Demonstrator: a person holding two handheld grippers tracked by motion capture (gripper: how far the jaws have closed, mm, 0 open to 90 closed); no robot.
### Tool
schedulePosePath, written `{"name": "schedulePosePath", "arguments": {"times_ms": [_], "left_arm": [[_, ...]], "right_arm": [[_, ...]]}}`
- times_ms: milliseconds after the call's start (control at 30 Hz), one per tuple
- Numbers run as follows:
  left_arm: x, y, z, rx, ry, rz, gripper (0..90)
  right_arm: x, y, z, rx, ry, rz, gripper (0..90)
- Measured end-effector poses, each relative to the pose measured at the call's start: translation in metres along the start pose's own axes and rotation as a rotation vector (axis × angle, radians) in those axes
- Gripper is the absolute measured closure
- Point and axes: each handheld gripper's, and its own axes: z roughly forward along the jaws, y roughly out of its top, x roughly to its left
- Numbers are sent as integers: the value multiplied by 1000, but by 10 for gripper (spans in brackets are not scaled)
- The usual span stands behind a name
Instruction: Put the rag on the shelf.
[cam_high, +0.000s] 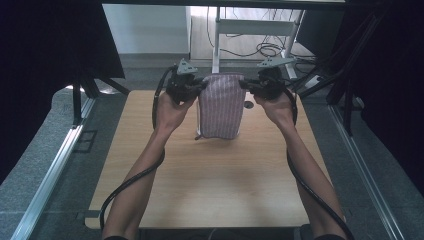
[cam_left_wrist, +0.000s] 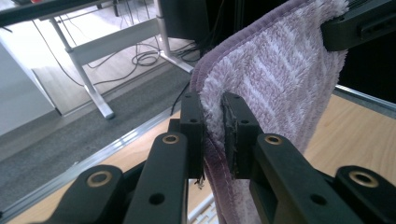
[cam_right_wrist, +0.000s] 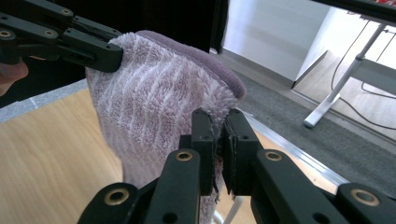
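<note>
A purple-and-white striped towel (cam_high: 220, 106) hangs folded above the far middle of the wooden table (cam_high: 210, 185), its lower edge at the tabletop. My left gripper (cam_high: 202, 83) is shut on the towel's upper left corner, and my right gripper (cam_high: 241, 83) is shut on its upper right corner. In the left gripper view the fluffy towel (cam_left_wrist: 280, 84) is pinched between the black jaws of my left gripper (cam_left_wrist: 213, 135), with the other gripper (cam_left_wrist: 359, 25) clamped at the top right. In the right gripper view my right gripper (cam_right_wrist: 220, 147) pinches the towel (cam_right_wrist: 159, 112), and the other gripper (cam_right_wrist: 100, 53) holds its far corner.
A small dark round mark (cam_high: 248, 104) sits on the table right of the towel. Beyond the far edge stand a white desk frame (cam_high: 250, 30) and loose cables (cam_high: 267, 49) on the floor. Metal rails (cam_high: 55, 165) run along both sides of the table.
</note>
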Motion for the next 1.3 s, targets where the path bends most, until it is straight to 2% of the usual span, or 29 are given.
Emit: {"name": "schedulePosePath", "arguments": {"times_ms": [333,467,633,800,1167,1300], "left_arm": [[15,25,0,-14,30,4,789],[22,34,3,-13,28,-22,789],[28,42,5,-12,31,-34,789],[37,51,13,9,42,-56,787],[52,46,34,42,62,-103,781],[58,42,44,65,87,-113,779]], "right_arm": [[-10,27,3,-25,-31,-11,839],[-14,37,5,-31,-42,-9,837],[-19,49,9,-29,-56,-6,835],[-25,57,15,-25,-67,7,827],[-40,52,38,-13,-90,41,808],[-44,49,42,-12,-103,47,809]]}}
